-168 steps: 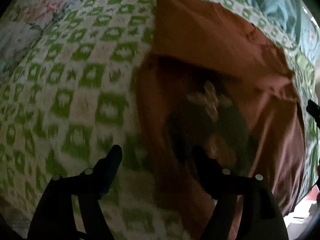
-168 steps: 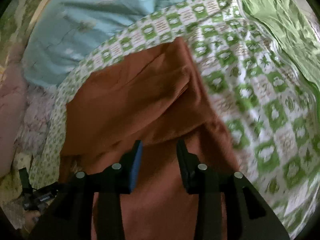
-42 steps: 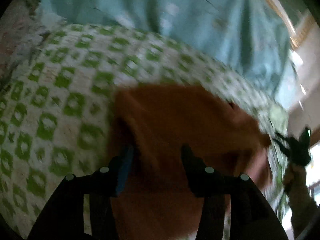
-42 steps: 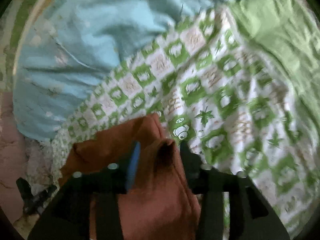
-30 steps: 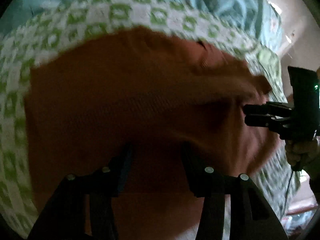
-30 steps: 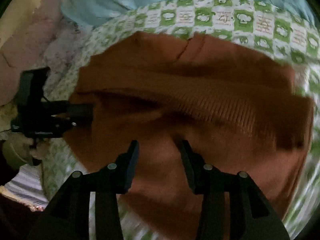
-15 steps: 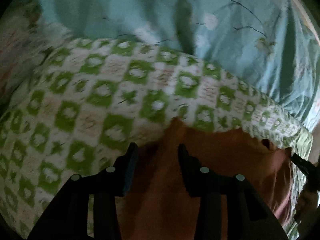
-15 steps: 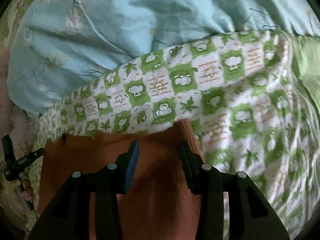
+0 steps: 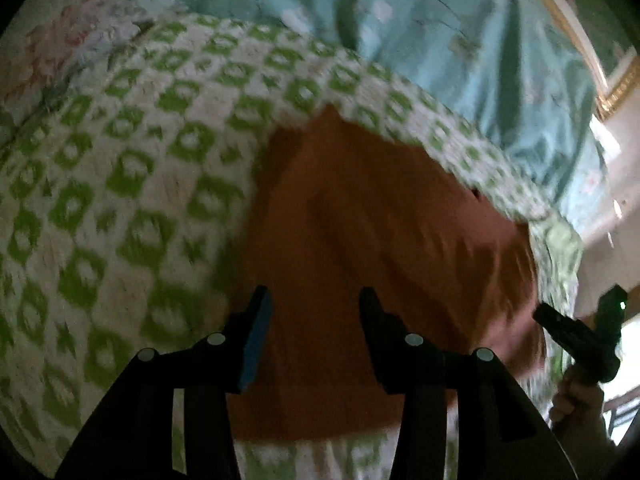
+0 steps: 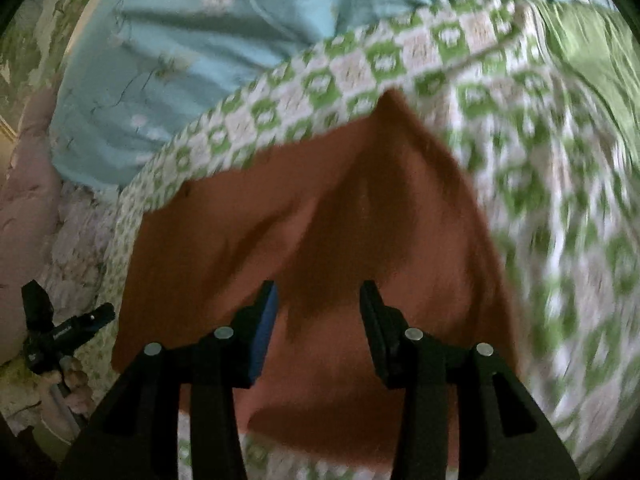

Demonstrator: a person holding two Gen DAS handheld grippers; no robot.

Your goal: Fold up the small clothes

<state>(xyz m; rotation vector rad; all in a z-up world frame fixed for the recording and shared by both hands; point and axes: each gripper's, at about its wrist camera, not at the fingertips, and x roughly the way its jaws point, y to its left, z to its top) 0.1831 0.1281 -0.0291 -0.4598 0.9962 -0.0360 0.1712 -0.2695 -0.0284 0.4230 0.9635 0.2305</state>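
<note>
A rust-brown small garment (image 9: 380,232) lies folded flat on the green-and-white checked blanket (image 9: 120,184); it also shows in the right wrist view (image 10: 320,220). My left gripper (image 9: 314,300) hovers open over the garment's near left part, holding nothing. My right gripper (image 10: 316,294) hovers open over the garment's near middle, holding nothing. The right gripper also shows at the right edge of the left wrist view (image 9: 576,334), and the left gripper at the left edge of the right wrist view (image 10: 60,334). Both views are blurred by motion.
A light blue sheet (image 9: 460,40) lies beyond the blanket, also in the right wrist view (image 10: 180,40). A plain green cloth (image 10: 592,44) lies at the far right. A floral quilt (image 9: 60,40) lies at the far left. The garment's near edge (image 10: 320,440) rests on the checked blanket.
Both grippers have let go of the garment's far edge and pulled back toward me. The garment now lies folded on the blanket, and more of it shows in both views.
</note>
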